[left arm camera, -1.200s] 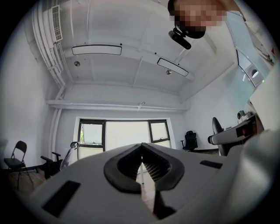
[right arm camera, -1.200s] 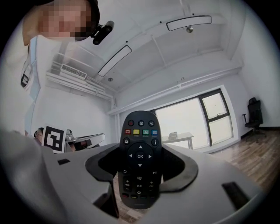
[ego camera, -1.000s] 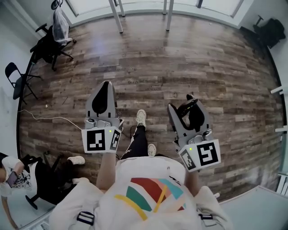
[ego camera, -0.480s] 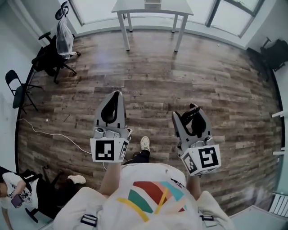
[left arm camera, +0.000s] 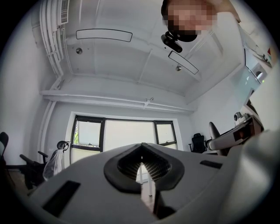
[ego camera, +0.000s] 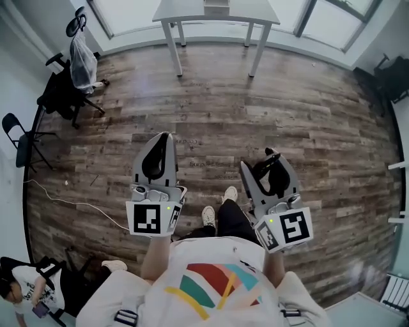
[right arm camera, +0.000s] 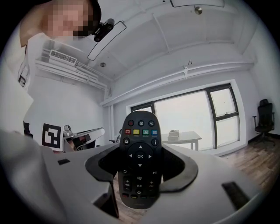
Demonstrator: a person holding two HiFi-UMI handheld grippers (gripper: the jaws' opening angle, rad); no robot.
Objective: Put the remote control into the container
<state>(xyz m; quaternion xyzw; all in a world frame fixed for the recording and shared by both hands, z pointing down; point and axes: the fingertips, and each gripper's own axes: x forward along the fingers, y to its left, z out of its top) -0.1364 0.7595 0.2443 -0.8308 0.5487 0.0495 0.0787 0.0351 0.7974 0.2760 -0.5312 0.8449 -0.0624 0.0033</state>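
Both tools are carried at waist height ahead of the wearer's torso, low ctr of the head view, prob. because no container is within reach yet. The right gripper [ego camera: 271,165], right of ctr, is clamped on the remote control [right arm camera: 140,159]. In the right gripper view the remote is seen upright btwn the pads, button face toward the camera. Its lower half is pinched w/ jaws set wide to suit its width, and its top half sticks out past the tips. That hold would let it be lowered end-first into a bin. The left gripper [ego camera: 163,137], left of ctr, is closed w/ nothing btwn its pads, seemingly idle. A wood-plank floor [ego camera: 307,115] fills most of the head view, and big windows [ego camera: 128,13] run along the top edge. A white table [ego camera: 185,13] stands at top ctr w/ a small boxy item [ego camera: 216,5] on it, poss. the container but too small to confirm. An office chair [ego camera: 61,96] draped w/ a pale bag is at upper left, a folding chair [ego camera: 16,128] at the left edge, and another dark chair [ego camera: 396,83] at upper right. A seated person [ego camera: 25,290] is seen in the lower left corner, w/ a thin cable [ego camera: 70,203] lying across the floor above.
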